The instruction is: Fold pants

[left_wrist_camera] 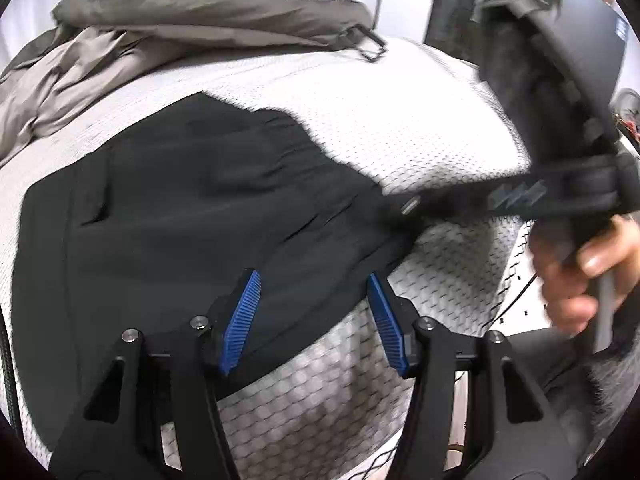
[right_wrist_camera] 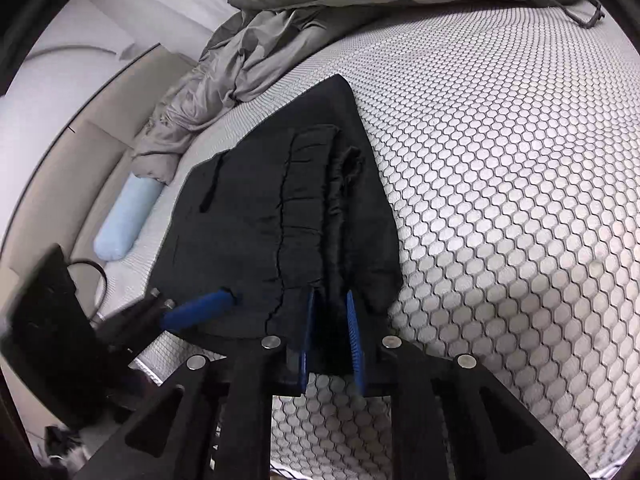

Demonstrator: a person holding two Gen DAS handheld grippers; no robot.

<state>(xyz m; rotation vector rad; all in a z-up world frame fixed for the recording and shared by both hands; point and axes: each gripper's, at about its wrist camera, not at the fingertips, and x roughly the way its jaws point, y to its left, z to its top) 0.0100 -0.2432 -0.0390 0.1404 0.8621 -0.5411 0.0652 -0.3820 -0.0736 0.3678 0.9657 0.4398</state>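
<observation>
Black pants (left_wrist_camera: pixel 192 200) lie folded on a white honeycomb-mesh mattress (left_wrist_camera: pixel 400 120). My left gripper (left_wrist_camera: pixel 313 276) hovers over their near edge, its blue pads (left_wrist_camera: pixel 244 312) wide apart and open, with fabric below them. In the right wrist view the pants (right_wrist_camera: pixel 248 208) show a gathered waistband running away from me. My right gripper (right_wrist_camera: pixel 329 294) stands with its pads close together and a fold of black cloth pinched between them. A hand (left_wrist_camera: pixel 580 276) holds that right gripper (left_wrist_camera: pixel 412 206) at the pants' right edge. One blue finger of the left gripper (right_wrist_camera: pixel 216 304) rests at the pants' near left.
A rumpled grey duvet (left_wrist_camera: pixel 180 20) lies along the far side of the mattress (right_wrist_camera: pixel 500 200), with a black strap loop (left_wrist_camera: pixel 368 44) at its end. A pale blue roll (right_wrist_camera: pixel 128 216) sits in the gap beside the bed. The mattress edge drops off near me.
</observation>
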